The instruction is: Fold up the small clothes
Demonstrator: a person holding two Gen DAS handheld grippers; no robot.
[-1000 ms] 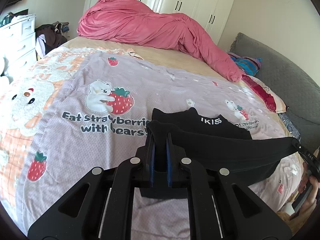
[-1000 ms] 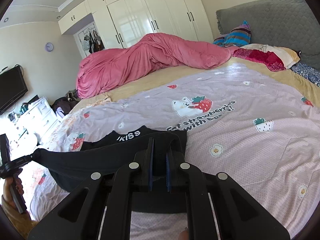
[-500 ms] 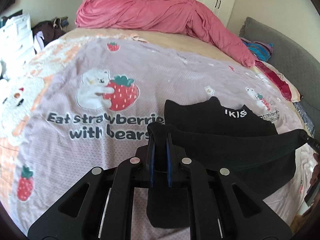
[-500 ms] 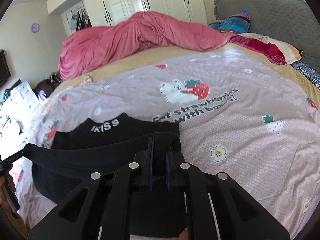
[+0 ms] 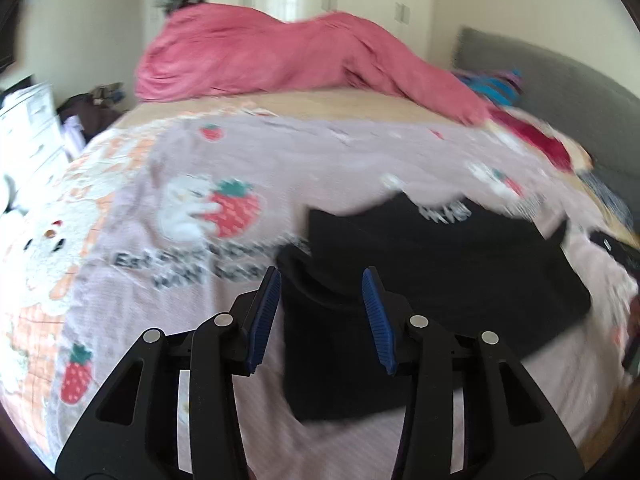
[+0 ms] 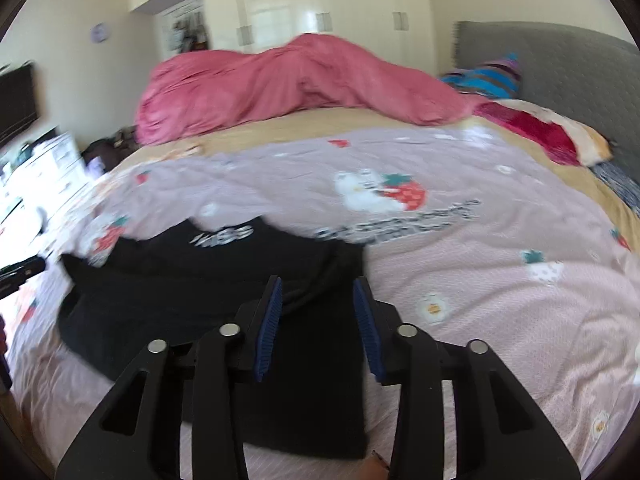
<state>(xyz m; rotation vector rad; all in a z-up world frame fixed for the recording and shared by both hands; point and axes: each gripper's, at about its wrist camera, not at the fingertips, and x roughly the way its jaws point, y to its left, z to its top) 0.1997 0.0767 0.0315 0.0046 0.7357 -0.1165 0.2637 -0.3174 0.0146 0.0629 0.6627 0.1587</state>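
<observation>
A small black garment (image 5: 440,280) with white lettering near its far edge lies folded over on the lilac strawberry-print bedsheet (image 5: 192,152). It also shows in the right wrist view (image 6: 200,280). My left gripper (image 5: 322,280) is open and empty, just above the garment's left corner. My right gripper (image 6: 317,286) is open and empty, above the garment's right corner. Both views are blurred by motion.
A pink duvet (image 5: 288,56) is heaped across the far side of the bed. Pillows (image 6: 532,132) and a grey headboard (image 6: 560,60) are at the right. A white dresser (image 5: 28,120) stands left of the bed.
Both grippers have opened and let go of the garment's edge. The lifted edge has dropped onto the rest of the garment, and both grippers have pulled back a little.
</observation>
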